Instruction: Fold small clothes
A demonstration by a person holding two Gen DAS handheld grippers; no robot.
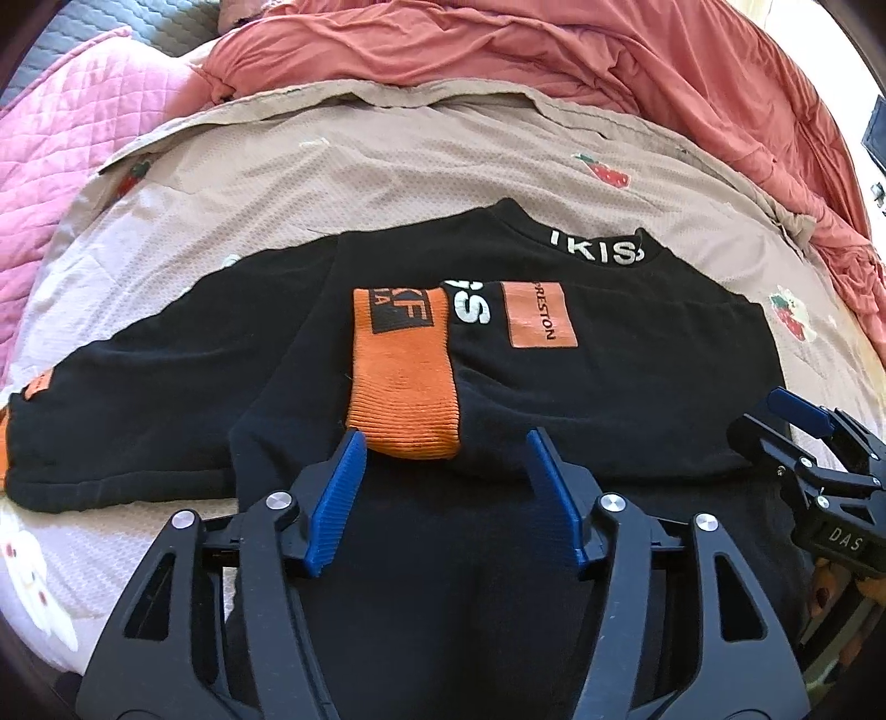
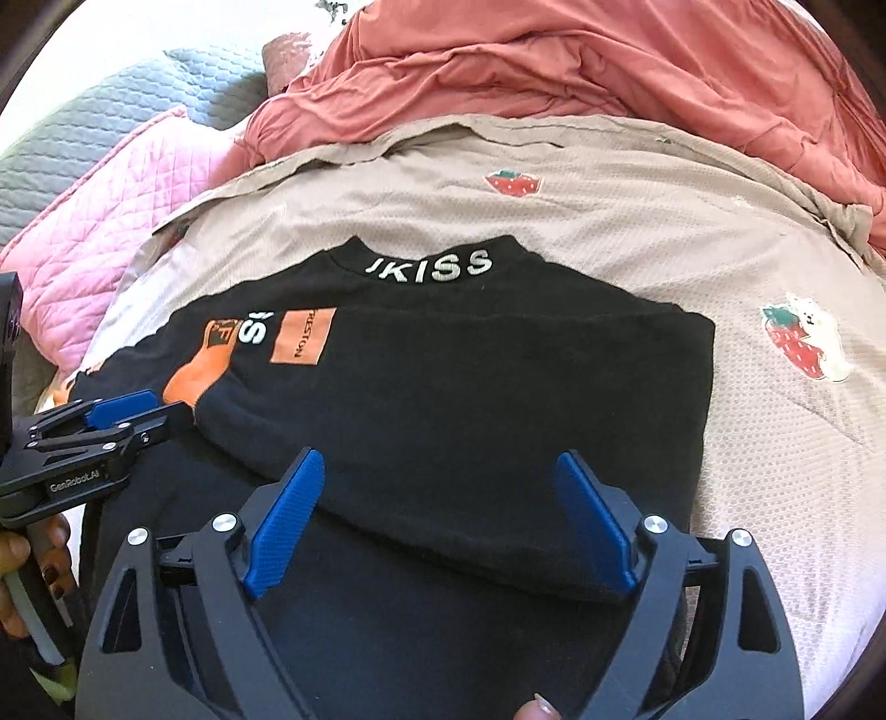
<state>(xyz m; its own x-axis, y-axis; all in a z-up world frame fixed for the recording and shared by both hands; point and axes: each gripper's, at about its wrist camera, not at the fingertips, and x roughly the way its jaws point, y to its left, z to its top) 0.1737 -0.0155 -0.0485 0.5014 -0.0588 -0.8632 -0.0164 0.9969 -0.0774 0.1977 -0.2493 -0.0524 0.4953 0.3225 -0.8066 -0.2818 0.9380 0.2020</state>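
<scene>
A small black top (image 1: 609, 387) with white "KISS" lettering on the collar and orange patches lies on the beige bedspread (image 1: 387, 166). Its right sleeve is folded across the chest, orange cuff (image 1: 404, 393) pointing toward me. The left sleeve (image 1: 127, 410) still lies spread out. My left gripper (image 1: 446, 437) is open, empty, just over the cuff's near end. My right gripper (image 2: 440, 462) is open and empty over the top's (image 2: 498, 387) folded right half. Each gripper also shows in the other view: the right (image 1: 803, 426), the left (image 2: 133, 404).
A coral duvet (image 1: 554, 50) is bunched along the back. A pink quilted pillow (image 1: 66, 144) and a grey one (image 2: 94, 99) lie at the back left. The bedspread (image 2: 609, 194) has strawberry prints.
</scene>
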